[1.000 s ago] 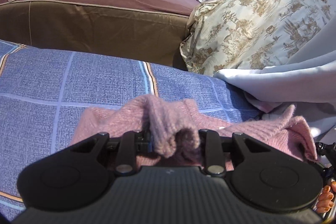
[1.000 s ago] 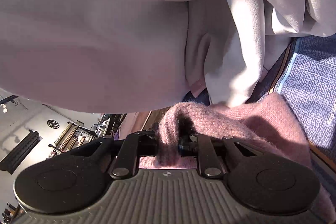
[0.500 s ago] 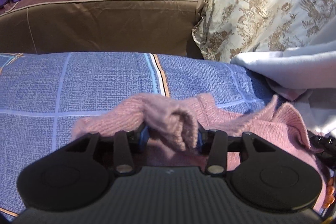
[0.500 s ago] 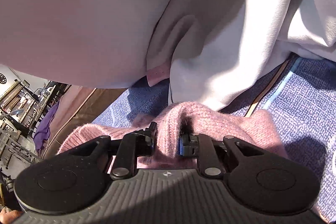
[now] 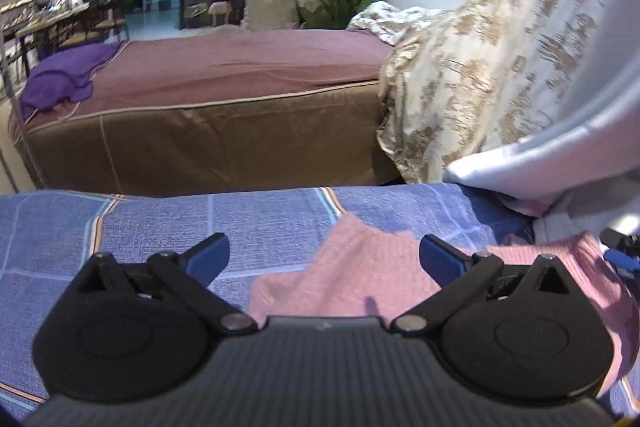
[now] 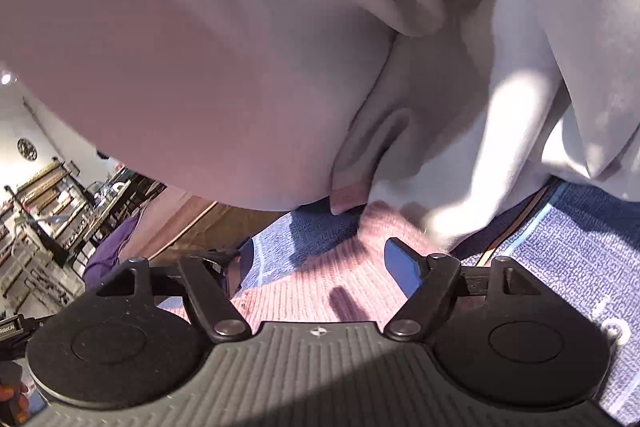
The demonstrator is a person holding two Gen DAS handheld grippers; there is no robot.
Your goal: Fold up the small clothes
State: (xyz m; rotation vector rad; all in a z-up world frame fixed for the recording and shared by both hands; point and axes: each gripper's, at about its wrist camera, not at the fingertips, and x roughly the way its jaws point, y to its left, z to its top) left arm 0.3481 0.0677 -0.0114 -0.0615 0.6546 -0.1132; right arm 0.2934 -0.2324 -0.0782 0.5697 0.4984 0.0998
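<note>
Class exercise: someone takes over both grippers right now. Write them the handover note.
Left gripper: jaws opening, nothing gripped.
Right gripper: jaws opening, nothing gripped.
Pink sweater: lies released on the blue sheet, beneath both grippers, beside the white cloth.
Done: one fold appears laid down.
Left: check the shape, probably fold again and smooth it.

Blue checked sheet [image 5: 152, 223] underneath; brown bed [image 5: 224, 115] beyond, purple cloth [image 5: 60, 79] on it; patterned quilt [image 5: 480, 87] beside.

Dim, blurred left view; sunlit patches, hard shadows right.
</note>
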